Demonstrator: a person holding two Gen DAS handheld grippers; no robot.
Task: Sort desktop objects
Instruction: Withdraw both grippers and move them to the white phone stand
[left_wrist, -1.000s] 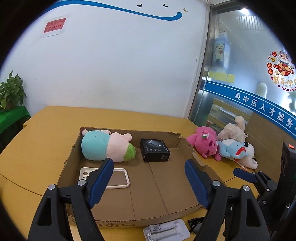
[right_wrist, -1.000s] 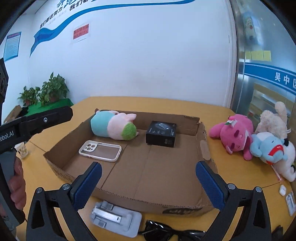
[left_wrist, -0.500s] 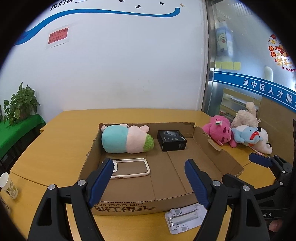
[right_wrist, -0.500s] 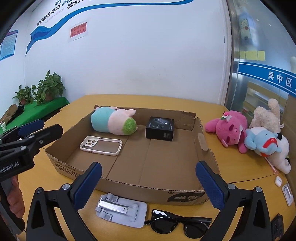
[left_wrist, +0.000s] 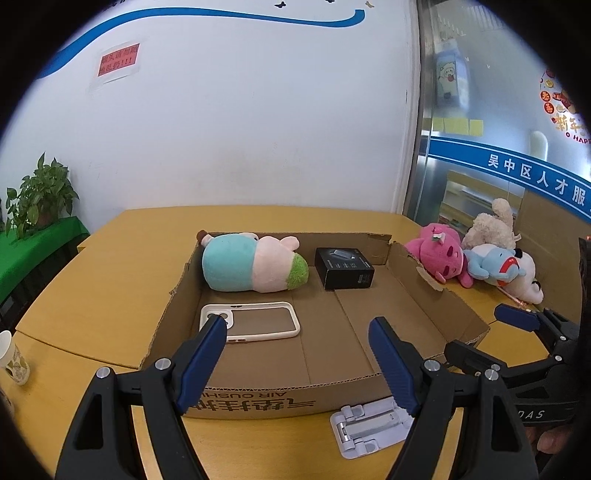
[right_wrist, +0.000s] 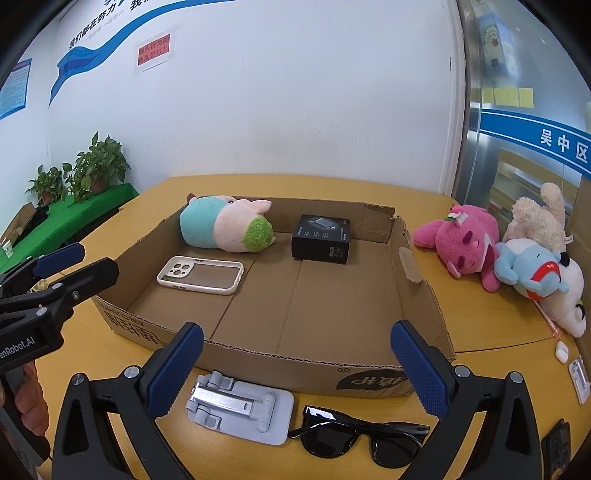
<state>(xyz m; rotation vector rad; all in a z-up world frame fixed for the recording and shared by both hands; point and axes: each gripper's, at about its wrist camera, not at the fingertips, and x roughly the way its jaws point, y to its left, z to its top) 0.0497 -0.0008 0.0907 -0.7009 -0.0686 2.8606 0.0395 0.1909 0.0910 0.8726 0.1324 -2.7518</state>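
Observation:
A shallow cardboard box (left_wrist: 258, 400) (right_wrist: 424, 295) lies on the yellow table. In it are a teal and pink plush (left_wrist: 251, 264) (right_wrist: 225, 227), a black box (left_wrist: 343, 267) (right_wrist: 321, 240) and a white phone case (left_wrist: 251, 321) (right_wrist: 201, 275). In front of the box lie a grey folding phone stand (left_wrist: 369, 424) (right_wrist: 240, 408) and black sunglasses (right_wrist: 354, 437). My left gripper (left_wrist: 299, 365) is open and empty above the box's near wall. My right gripper (right_wrist: 291, 369) is open and empty above the stand and sunglasses.
Pink, beige and blue-white plush toys (left_wrist: 476, 254) (right_wrist: 509, 251) lie right of the box. A white earbud case (right_wrist: 562, 351) and small items sit at the far right edge. A paper cup (left_wrist: 11, 360) stands at the left. Potted plants (right_wrist: 92, 170) stand on a green table.
Both grippers have drawn back from the box, so its near wall, the stand and the sunglasses now show. Both stay open.

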